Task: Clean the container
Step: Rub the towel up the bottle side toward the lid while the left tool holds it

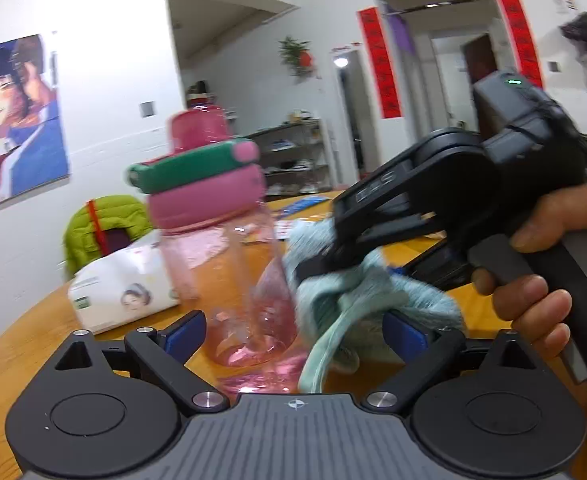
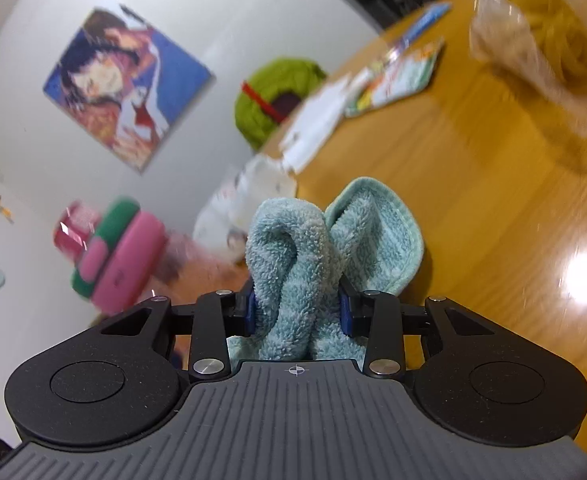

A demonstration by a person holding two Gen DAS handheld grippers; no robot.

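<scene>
Standing upright on the wooden counter point(image 1: 21, 344), the pink see-through bottle point(image 1: 229, 264) sits between the blue pads of the left gripper point(image 1: 293, 332), whose jaws are spread wide and do not touch it. Its pink and green lid point(image 1: 201, 176) is on. Pressed against the bottle's right side is a pale teal cloth point(image 1: 357, 292), bunched and clenched tight in the right gripper point(image 2: 297, 312), which a hand point(image 1: 549, 276) holds by the handle. Just behind the bottle lies a white tissue pack point(image 1: 121, 280). Farther across the counter are some leaflets point(image 2: 397, 80) and a clear bag with something yellow inside point(image 2: 545, 40). Beyond the counter's edge a lime green jacket point(image 1: 101, 228) hangs over a chair, and a poster point(image 1: 13, 120) is on the white wall.
</scene>
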